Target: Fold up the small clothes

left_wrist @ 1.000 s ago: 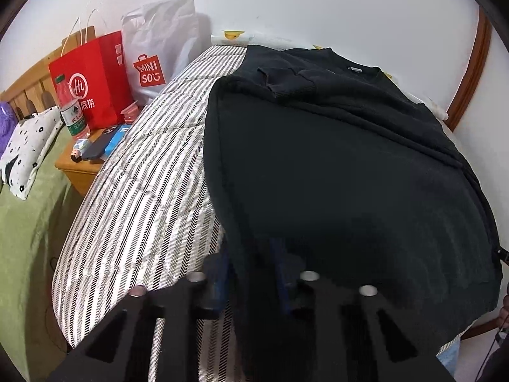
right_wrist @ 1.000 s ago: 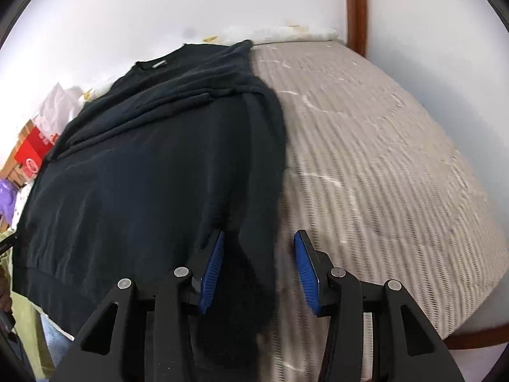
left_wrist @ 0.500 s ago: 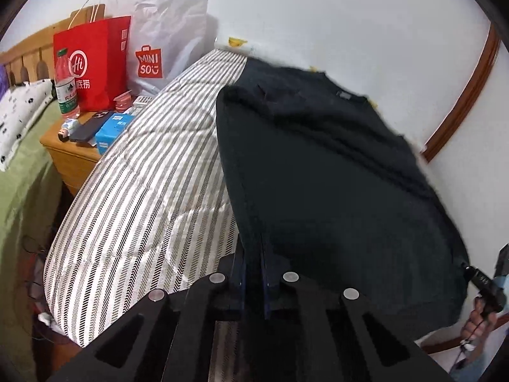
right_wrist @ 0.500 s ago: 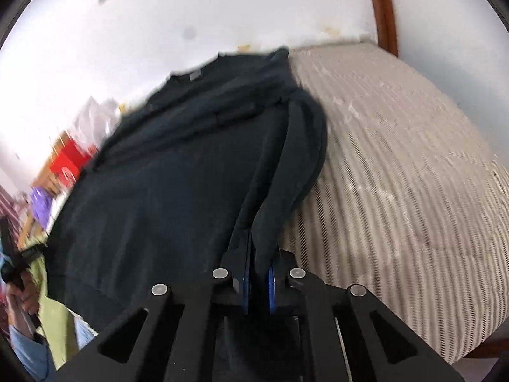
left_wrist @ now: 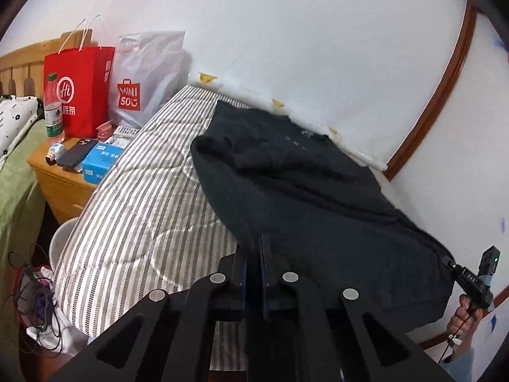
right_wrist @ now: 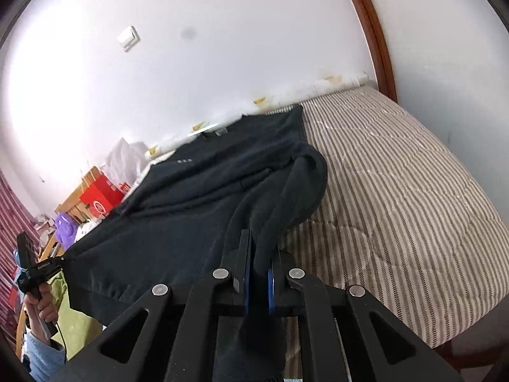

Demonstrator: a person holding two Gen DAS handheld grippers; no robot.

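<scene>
A black sweatshirt [left_wrist: 305, 191] lies on the striped mattress [left_wrist: 143, 197], collar toward the wall, its near hem lifted off the bed. My left gripper [left_wrist: 254, 254] is shut on the sweatshirt's near left hem corner. My right gripper [right_wrist: 259, 254] is shut on the near right hem corner of the sweatshirt [right_wrist: 197, 197]. The cloth hangs stretched between the two grippers. The right gripper also shows at the far right of the left wrist view [left_wrist: 470, 280]. The left gripper shows at the left edge of the right wrist view [right_wrist: 35, 270].
A wooden nightstand [left_wrist: 57, 178] left of the bed holds a red bag [left_wrist: 79, 89], a white Miniso bag [left_wrist: 143, 76], a water bottle [left_wrist: 52, 108], a phone and a blue box. A wall runs behind the bed. Bare striped mattress [right_wrist: 397, 191] lies right of the sweatshirt.
Both grippers closed on the sweatshirt's near hem corners, then lifted them up off the mattress. The views now tilt higher toward the wall.
</scene>
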